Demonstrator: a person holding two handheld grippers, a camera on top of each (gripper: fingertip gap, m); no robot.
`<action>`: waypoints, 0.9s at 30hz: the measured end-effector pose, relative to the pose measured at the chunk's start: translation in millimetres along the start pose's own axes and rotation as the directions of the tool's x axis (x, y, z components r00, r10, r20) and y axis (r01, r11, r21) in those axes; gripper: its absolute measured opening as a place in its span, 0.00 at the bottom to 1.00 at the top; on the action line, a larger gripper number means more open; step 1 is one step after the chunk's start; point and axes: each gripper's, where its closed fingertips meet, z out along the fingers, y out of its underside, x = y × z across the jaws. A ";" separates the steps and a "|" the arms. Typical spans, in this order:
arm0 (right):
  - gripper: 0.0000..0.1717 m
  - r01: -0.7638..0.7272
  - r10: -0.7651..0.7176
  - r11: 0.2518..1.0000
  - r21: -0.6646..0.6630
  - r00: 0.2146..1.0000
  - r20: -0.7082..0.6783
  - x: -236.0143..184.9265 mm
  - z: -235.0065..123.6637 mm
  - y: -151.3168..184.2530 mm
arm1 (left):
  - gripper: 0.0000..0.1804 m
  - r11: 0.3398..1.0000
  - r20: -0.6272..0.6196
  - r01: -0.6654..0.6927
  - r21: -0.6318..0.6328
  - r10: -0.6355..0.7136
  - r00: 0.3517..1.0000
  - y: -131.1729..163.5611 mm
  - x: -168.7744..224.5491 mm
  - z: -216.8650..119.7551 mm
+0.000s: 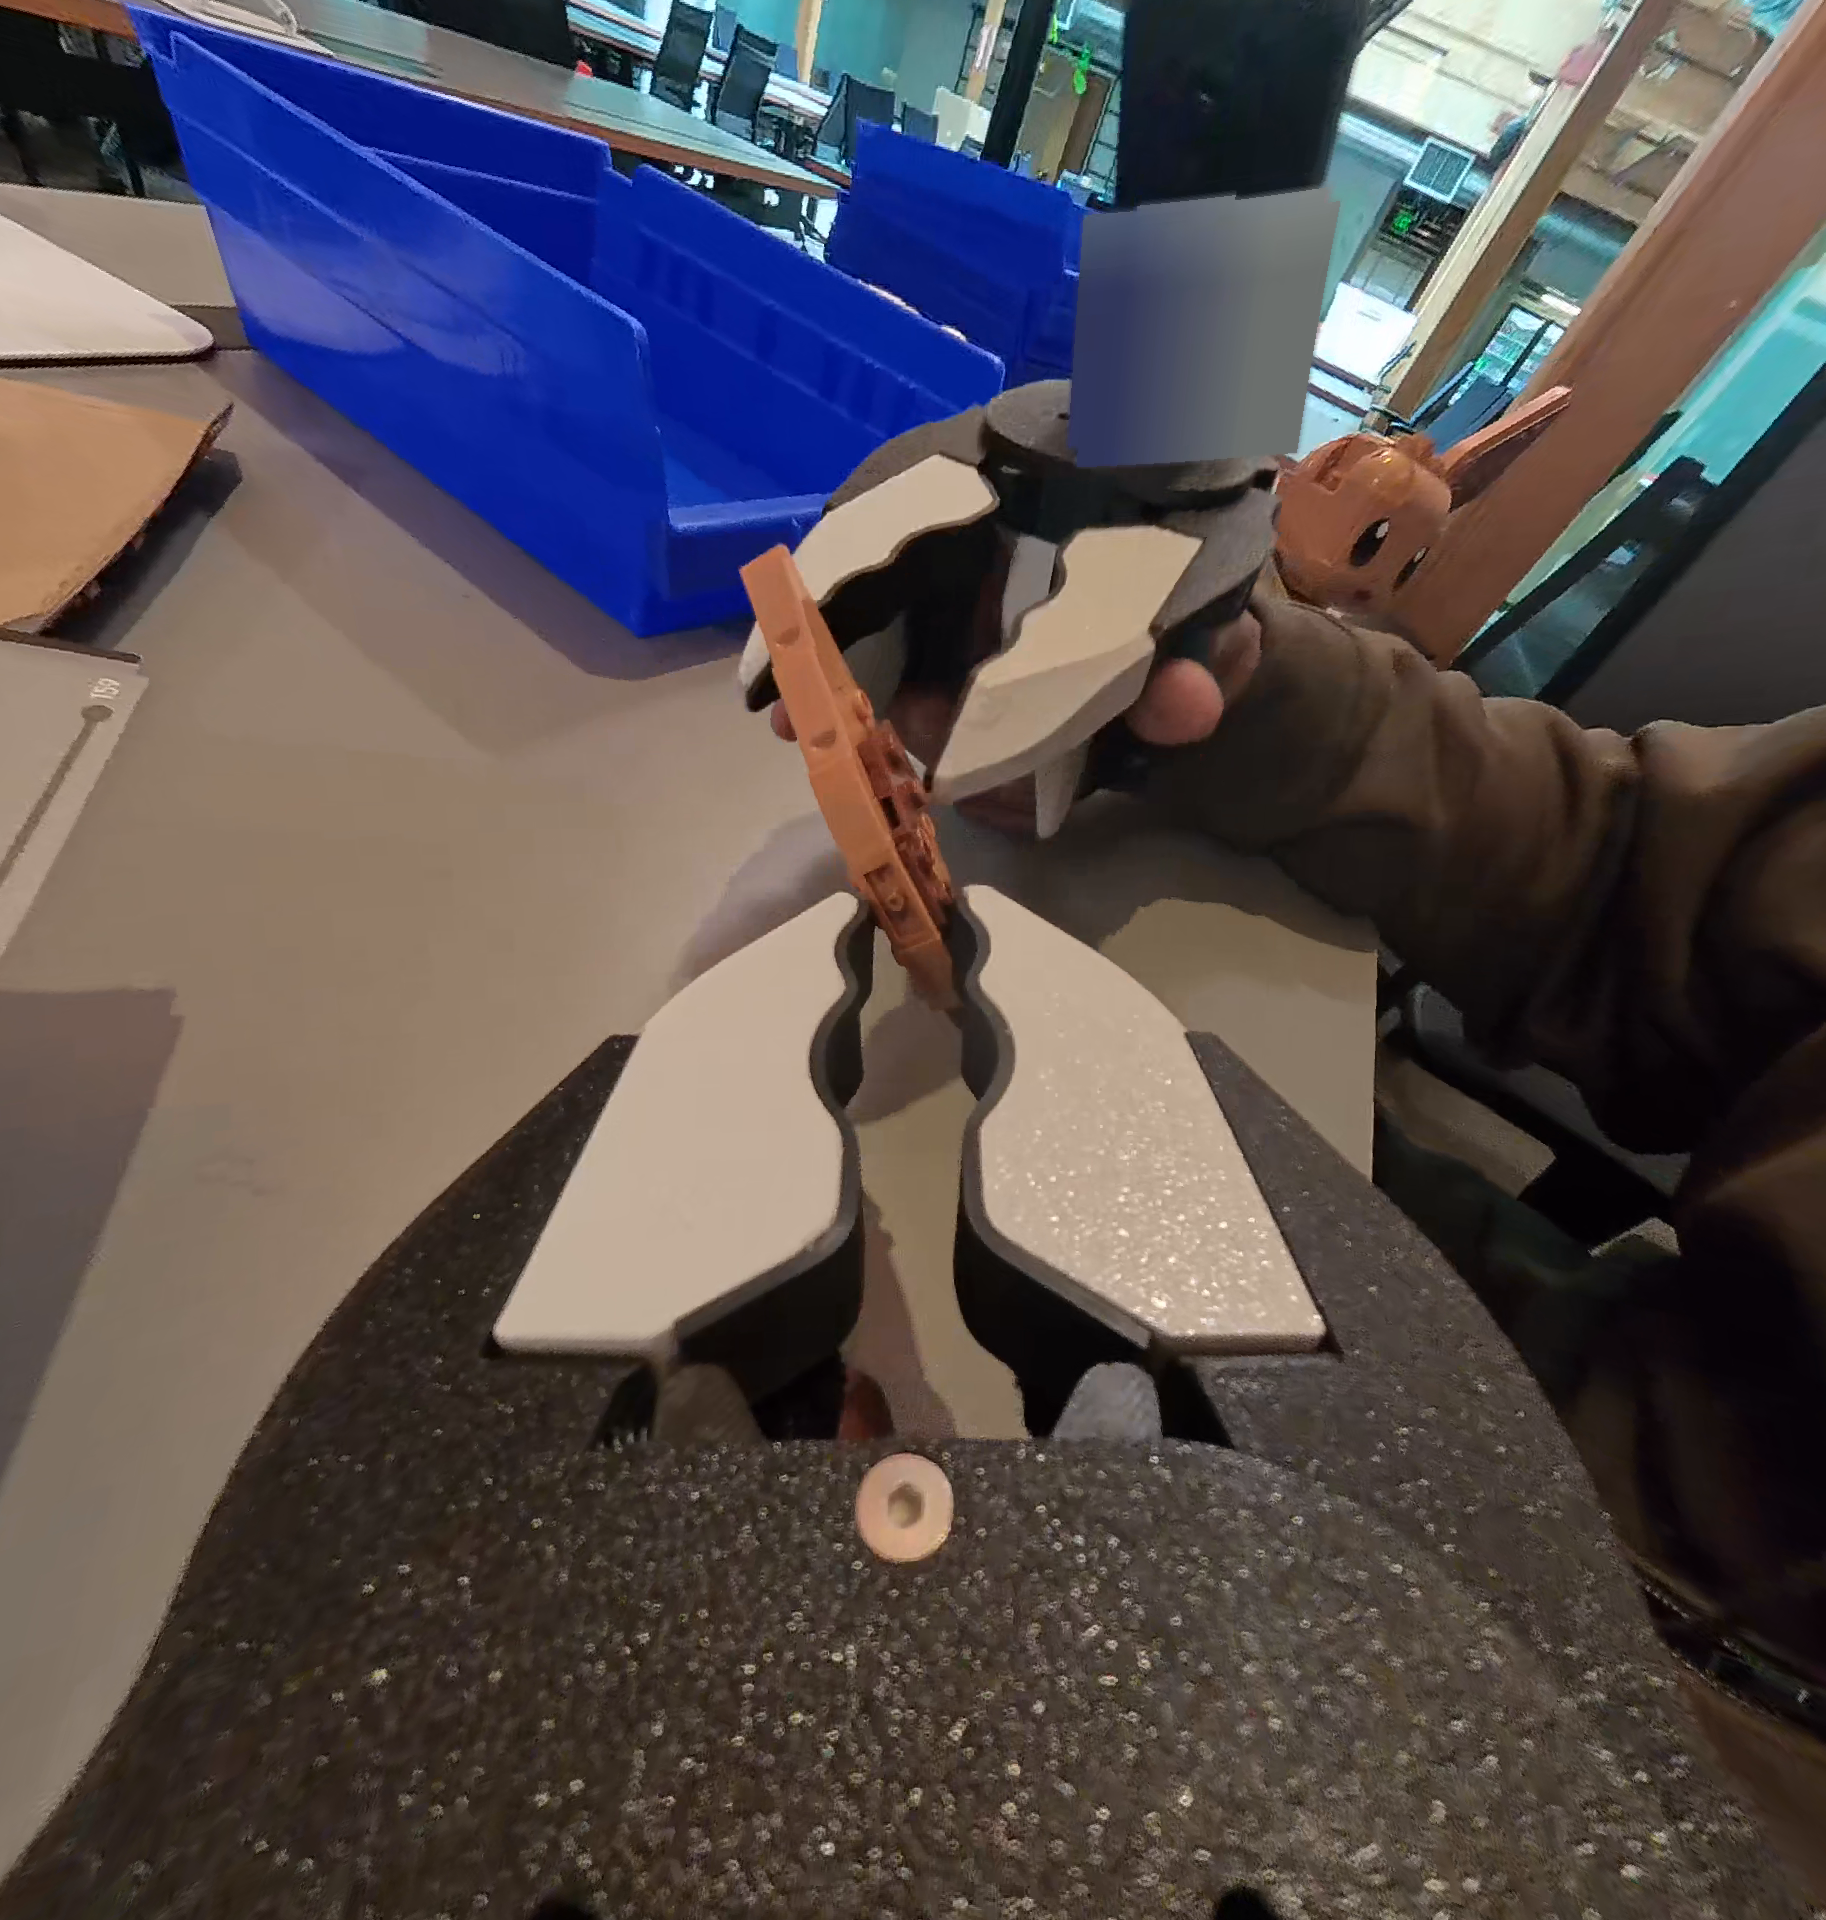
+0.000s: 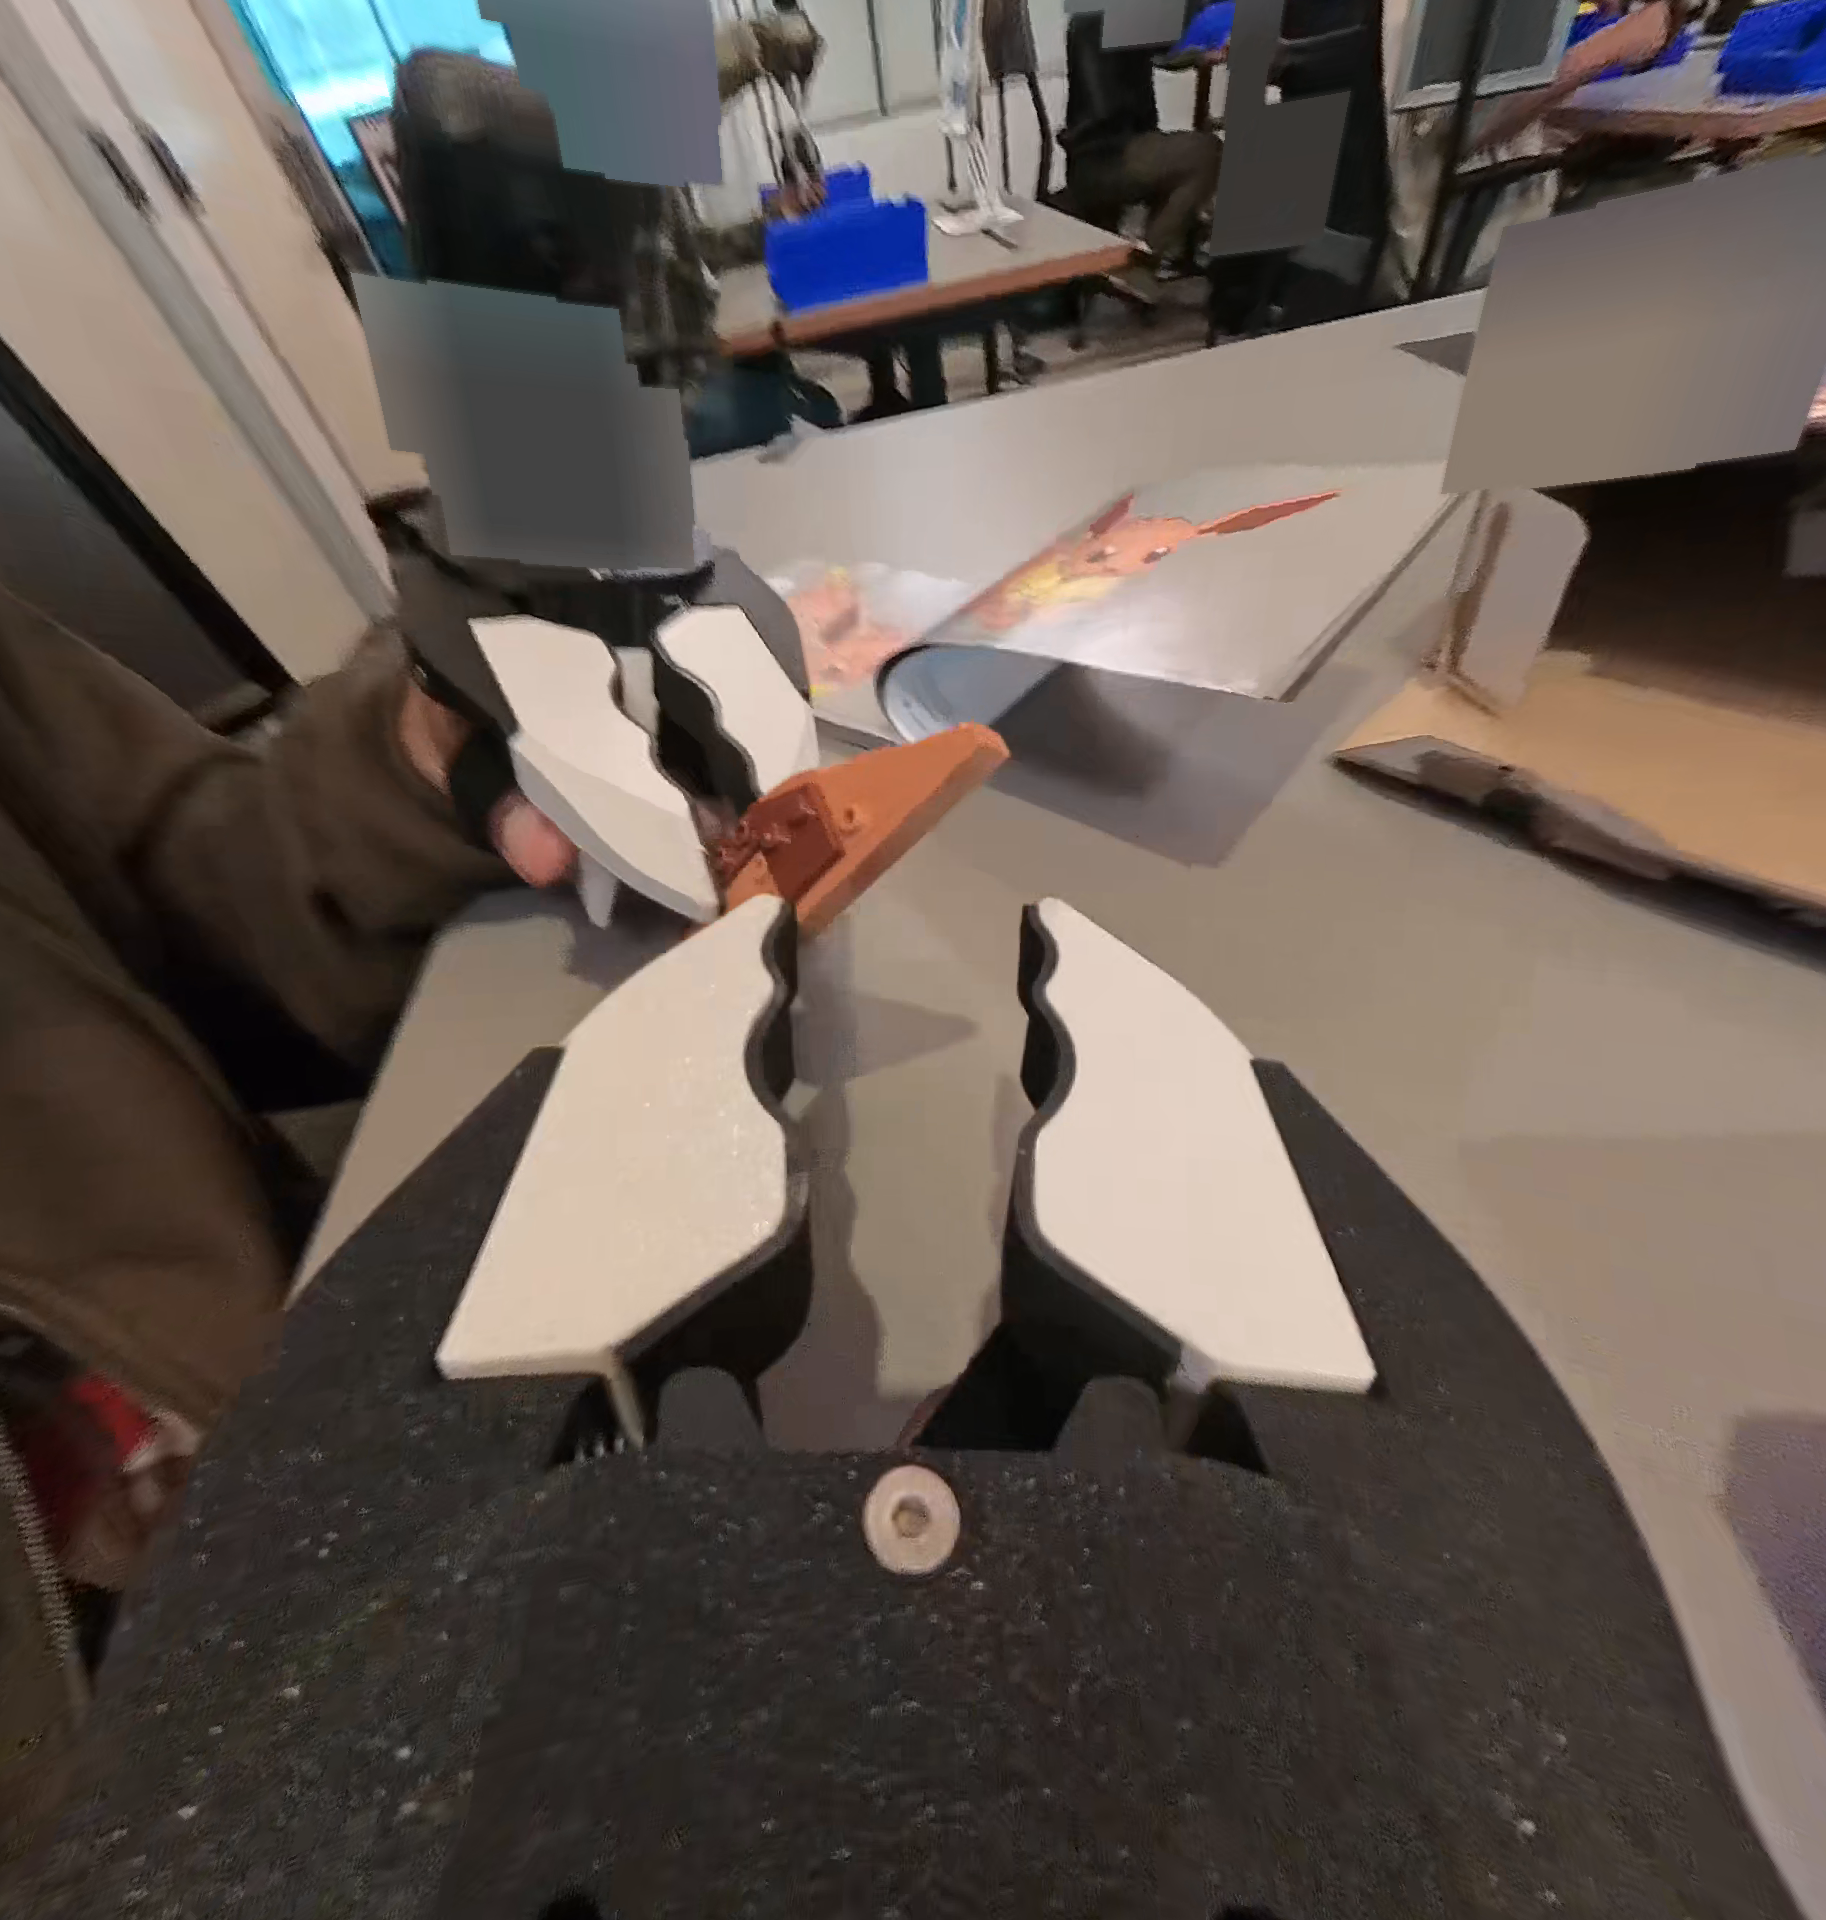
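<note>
My left gripper (image 1: 914, 914) is shut on the lower end of a flat, pointed brick-built piece (image 1: 826, 717), tan with a dark brown block on one face. It holds the piece up above the grey table (image 1: 369, 831). My right gripper (image 2: 904, 914) is open with nothing between its pads. Its left fingertip (image 2: 753, 925) sits right against the lower edge of the piece (image 2: 867, 800). The left gripper (image 2: 748, 831) shows there pinching that piece. In the left wrist view the right gripper (image 1: 852, 732) stands open just behind the piece's upper end, held by a gloved hand (image 1: 1189, 686).
Blue plastic bins (image 1: 493, 343) stand at the back of the table. A brick-built brown animal head (image 1: 1356, 520) sits behind the right gripper. A picture booklet (image 2: 1148, 592) and flattened cardboard (image 2: 1615, 790) lie farther off, with more cardboard (image 1: 57, 499) at the left. Less than 4 cm separates the two grippers' tips.
</note>
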 end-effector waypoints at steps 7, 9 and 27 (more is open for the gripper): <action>0.12 -0.197 0.181 0.976 0.089 0.969 0.168 -13.2 0.1 -13.0 | 0.08 0.998 -0.049 -0.049 -0.041 0.047 0.998 5.9 11.0 4.5; 0.09 -0.229 0.208 0.968 0.102 0.961 0.179 -12.2 1.0 -14.3 | 0.08 0.999 -0.047 -0.042 -0.033 0.041 0.998 4.9 10.6 4.7; 0.05 -0.348 0.261 0.908 0.233 0.905 0.336 -26.0 -2.2 -35.1 | 0.08 0.993 -0.113 0.117 0.022 -0.114 0.987 -3.7 17.2 12.4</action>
